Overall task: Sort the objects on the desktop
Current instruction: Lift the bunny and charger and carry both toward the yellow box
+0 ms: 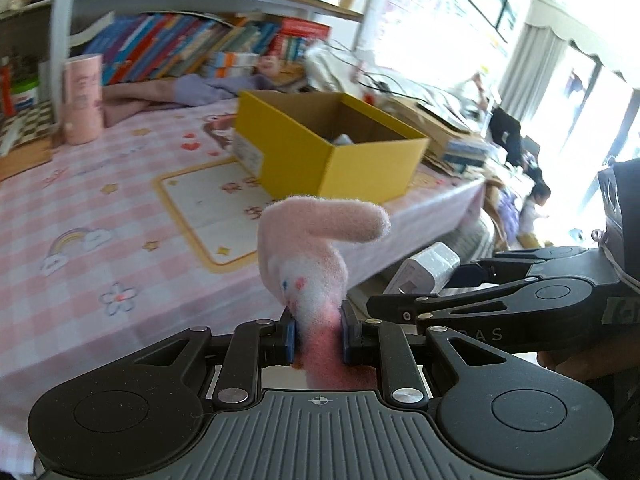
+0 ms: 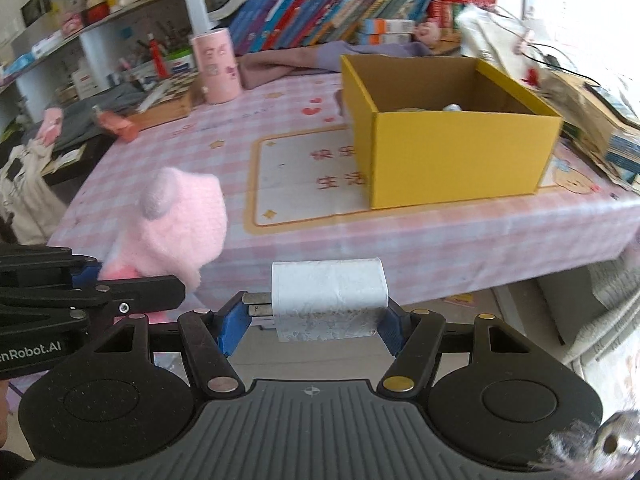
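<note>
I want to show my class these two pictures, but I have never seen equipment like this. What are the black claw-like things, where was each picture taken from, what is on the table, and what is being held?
There is no robot here: a person holds a two-finger gripper in each hand, and each gripper carries a wide-angle camera that looks forward along its fingers. So each picture shows its own gripper at the bottom edge and the other gripper at the side.

In the left-hand picture the left gripper is shut on a pink plush toy. In the right-hand picture the right gripper is shut on a white charger plug.

Both are in front of a table with a pink checked cloth. On it stand an open yellow box, with something pale inside that I cannot identify, and a pink cylinder. Books line the back.
</note>
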`<state>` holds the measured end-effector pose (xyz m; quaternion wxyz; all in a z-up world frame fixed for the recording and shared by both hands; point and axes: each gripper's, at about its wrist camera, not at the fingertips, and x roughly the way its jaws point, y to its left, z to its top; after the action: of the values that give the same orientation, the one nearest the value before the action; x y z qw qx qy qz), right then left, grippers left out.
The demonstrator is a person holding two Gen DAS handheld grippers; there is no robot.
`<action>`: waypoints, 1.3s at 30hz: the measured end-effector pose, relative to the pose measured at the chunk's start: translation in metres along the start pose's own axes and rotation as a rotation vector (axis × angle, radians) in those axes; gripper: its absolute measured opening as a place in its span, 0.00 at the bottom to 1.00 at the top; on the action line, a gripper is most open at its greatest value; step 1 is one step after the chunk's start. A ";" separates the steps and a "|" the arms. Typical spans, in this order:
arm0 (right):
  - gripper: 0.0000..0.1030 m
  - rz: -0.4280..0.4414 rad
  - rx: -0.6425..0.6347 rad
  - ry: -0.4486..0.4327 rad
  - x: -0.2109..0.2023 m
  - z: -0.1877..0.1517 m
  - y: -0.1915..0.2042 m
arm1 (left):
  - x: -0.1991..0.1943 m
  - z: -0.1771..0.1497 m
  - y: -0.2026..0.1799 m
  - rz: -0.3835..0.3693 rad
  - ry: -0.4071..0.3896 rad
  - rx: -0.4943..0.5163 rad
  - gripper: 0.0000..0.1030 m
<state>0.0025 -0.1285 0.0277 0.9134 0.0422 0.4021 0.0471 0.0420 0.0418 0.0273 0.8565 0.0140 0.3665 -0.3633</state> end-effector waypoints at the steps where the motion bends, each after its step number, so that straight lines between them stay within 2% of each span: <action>1: 0.61 -0.007 0.006 0.000 -0.001 -0.001 -0.002 | 0.003 0.001 -0.003 -0.011 0.006 0.011 0.18; 16: 0.61 -0.074 0.072 0.005 -0.007 -0.004 -0.032 | 0.032 0.015 -0.022 -0.075 0.042 0.067 0.18; 30: 0.61 -0.084 0.088 0.024 -0.001 0.002 -0.064 | 0.060 0.027 -0.041 -0.096 0.076 0.068 0.18; 39: 0.61 -0.080 0.118 0.026 0.005 0.008 -0.093 | 0.079 0.040 -0.059 -0.083 0.073 0.108 0.18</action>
<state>0.0163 -0.2203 0.0186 0.9052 0.0793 0.4174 -0.0126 0.0667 -0.0614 0.0199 0.8248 0.0583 0.3776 -0.4168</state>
